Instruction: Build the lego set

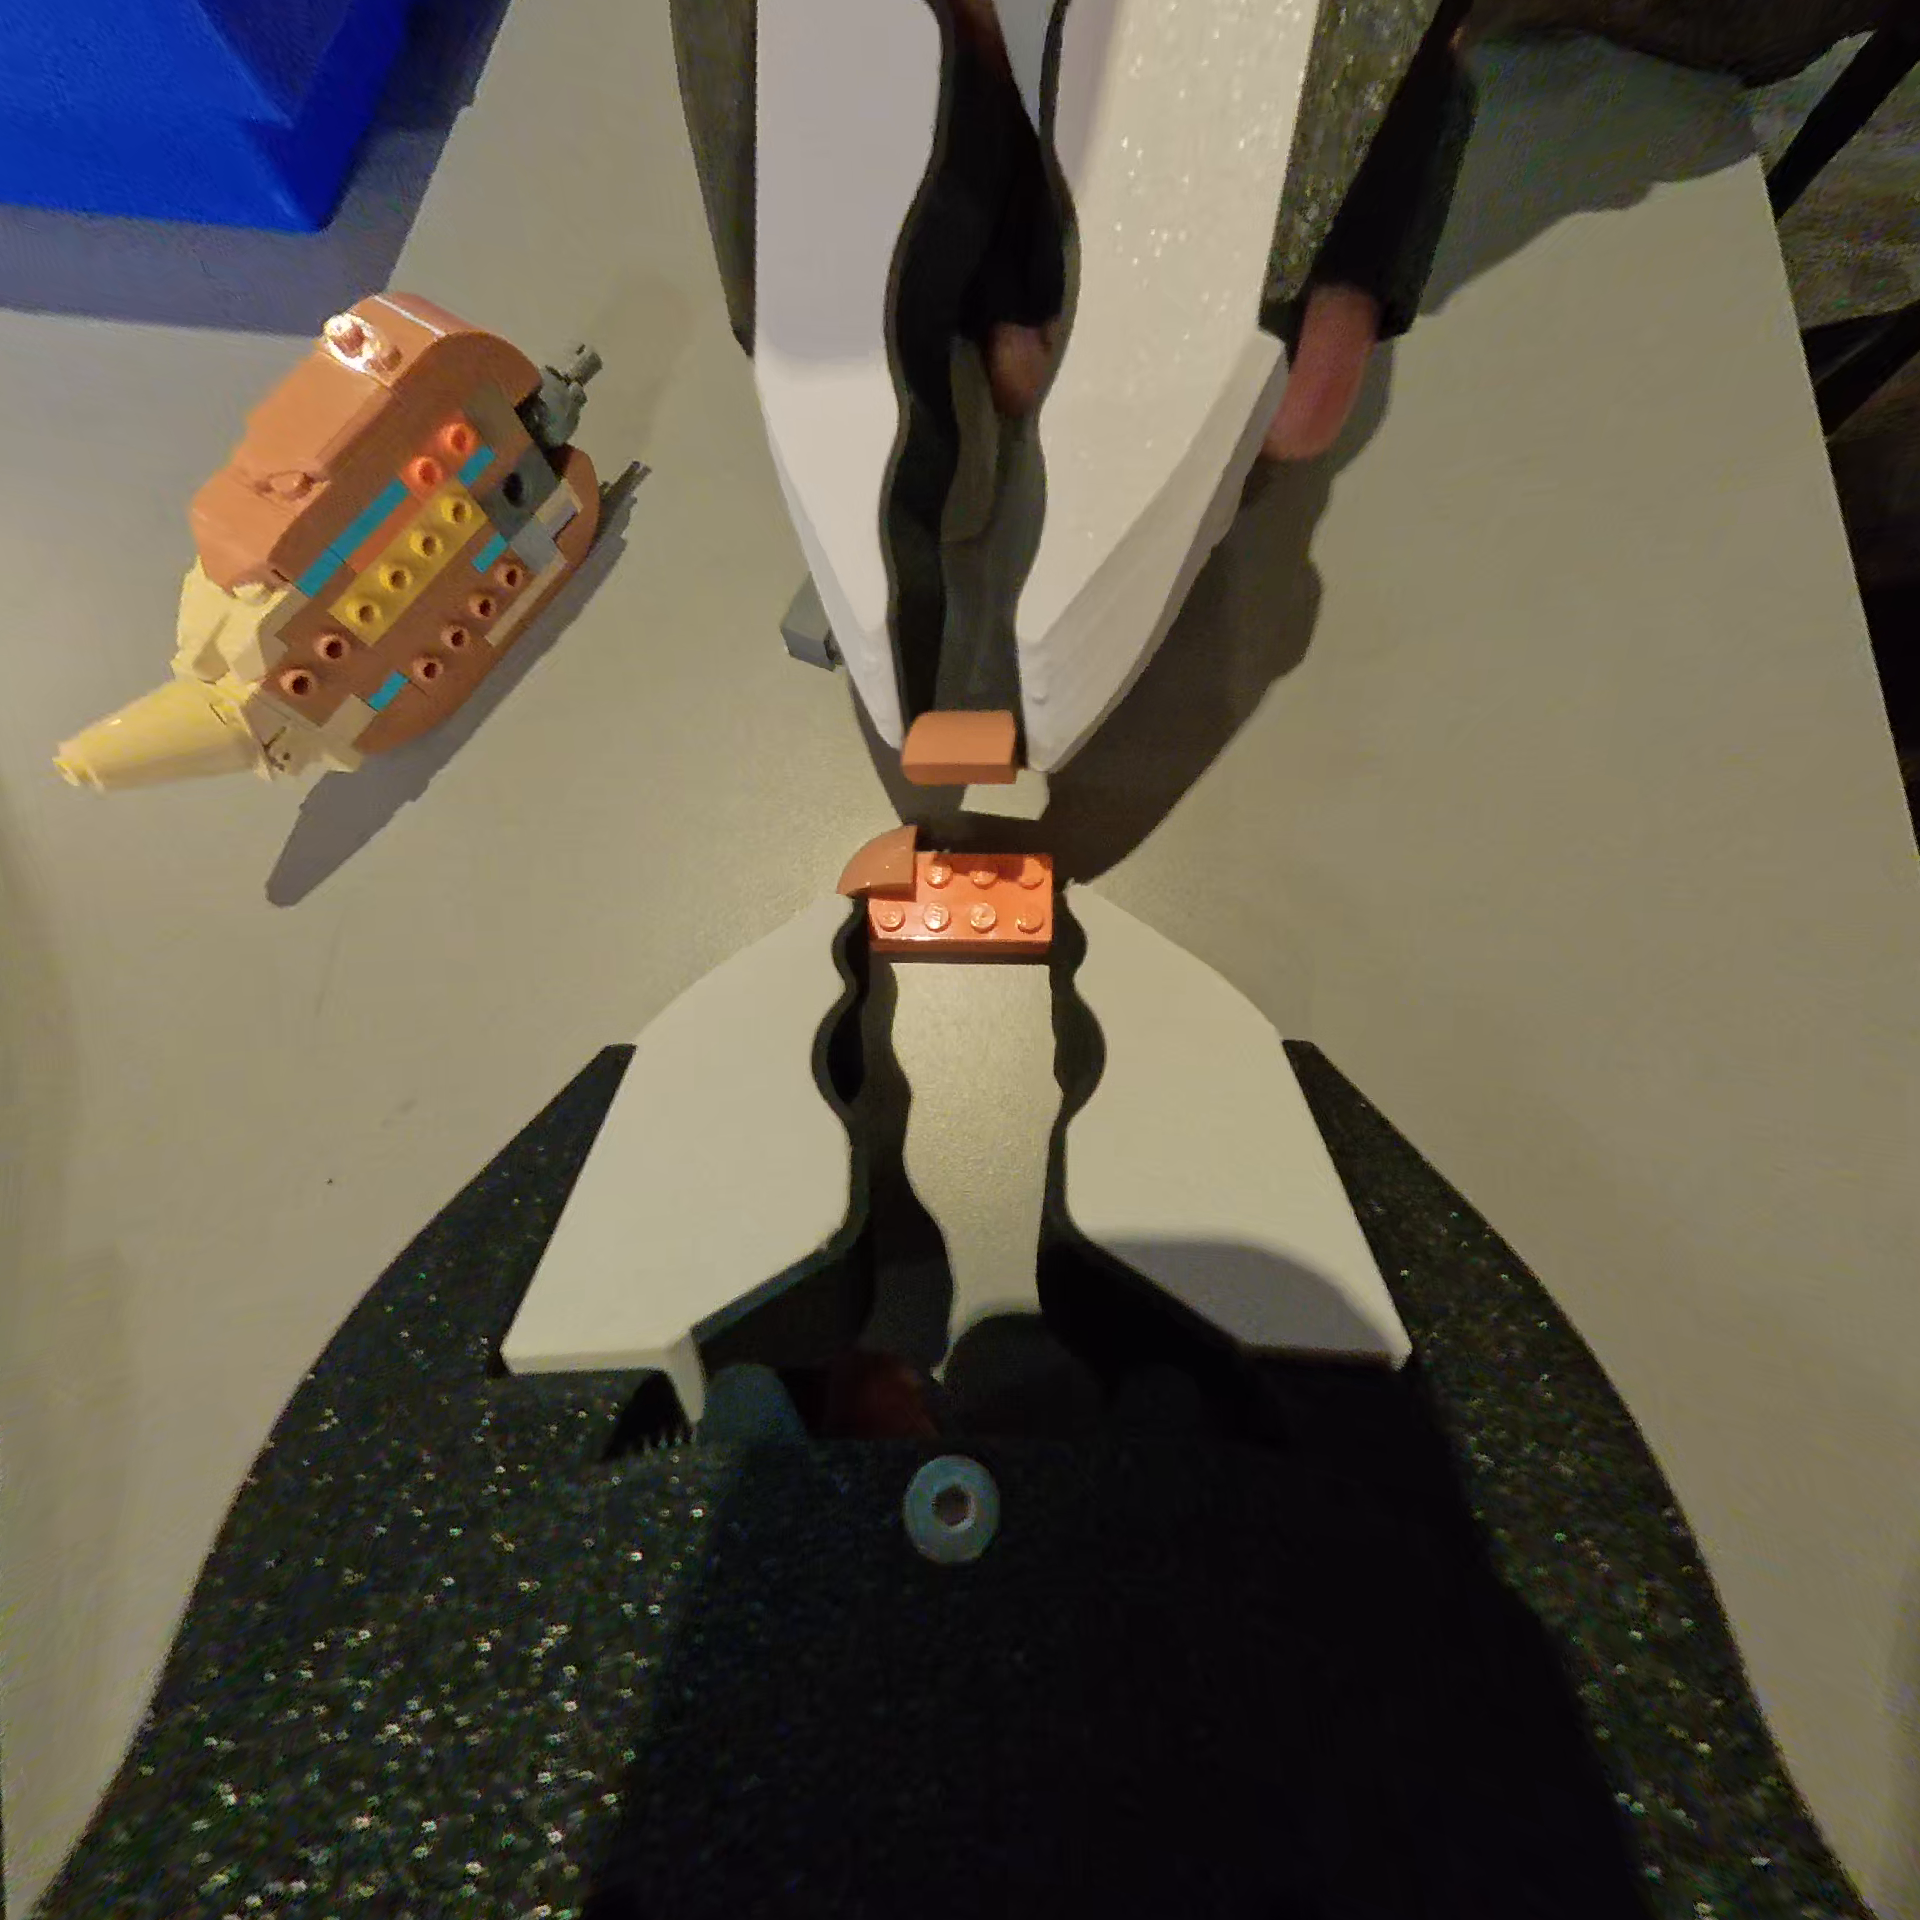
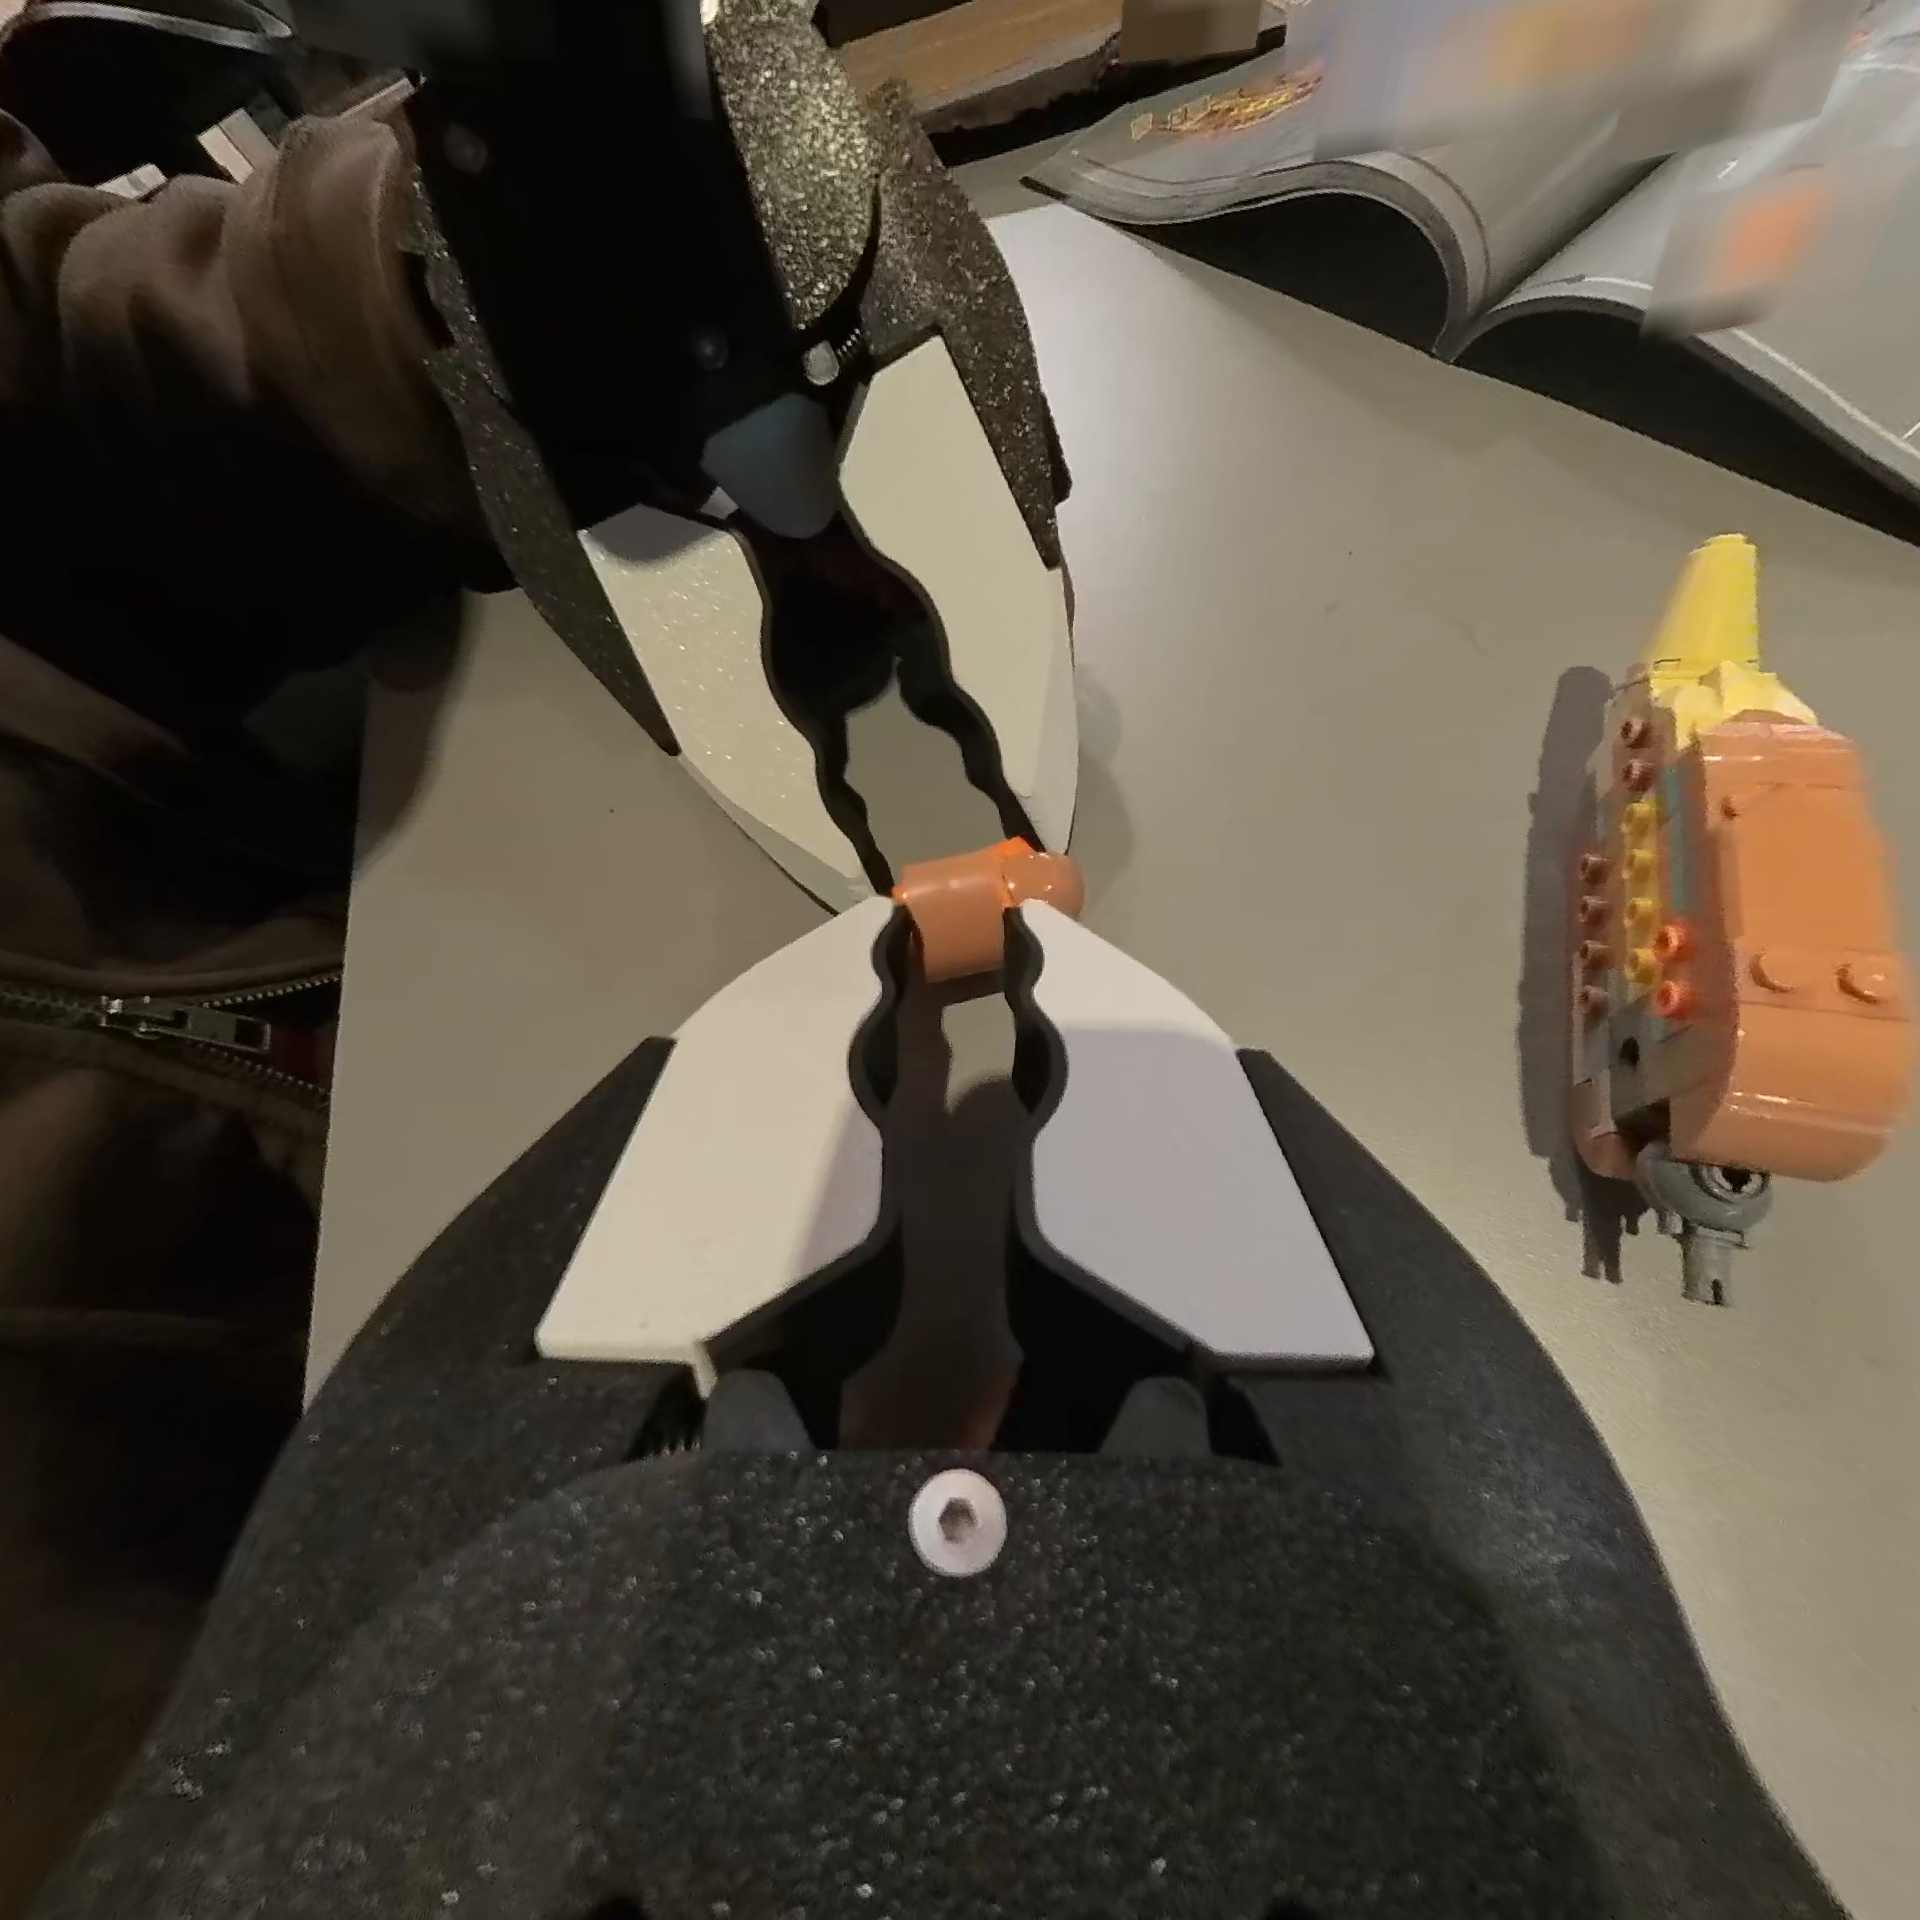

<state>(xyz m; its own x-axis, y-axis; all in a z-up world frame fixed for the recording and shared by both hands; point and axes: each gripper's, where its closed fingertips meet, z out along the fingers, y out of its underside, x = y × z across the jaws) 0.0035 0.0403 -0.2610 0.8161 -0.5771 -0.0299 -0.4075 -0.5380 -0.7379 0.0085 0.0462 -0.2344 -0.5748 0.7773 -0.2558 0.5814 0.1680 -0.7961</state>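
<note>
My left gripper (image 1: 961,940) is shut on an orange-brown studded plate (image 1: 977,902) and holds it above the table. A small rounded brown piece (image 1: 878,868) sits on the plate's left corner. My right gripper (image 1: 961,764) comes in from the opposite side, shut on a small brown curved slope brick (image 1: 958,746), just beyond the plate and apart from it. In the right wrist view my right gripper (image 2: 951,930) pinches the slope brick (image 2: 951,920), with the plate's rounded end (image 2: 1044,881) right behind it in the left gripper (image 2: 951,857).
A partly built brown, yellow and cream model (image 1: 343,551) lies on the grey table (image 1: 520,1039) to the left, and shows at the right in the right wrist view (image 2: 1745,956). A blue bin (image 1: 187,94) stands far left. An open instruction booklet (image 2: 1558,208) lies nearby. A small grey piece (image 1: 805,629) lies beside my right gripper. Left and right tips are no more than a few centimetres apart.
</note>
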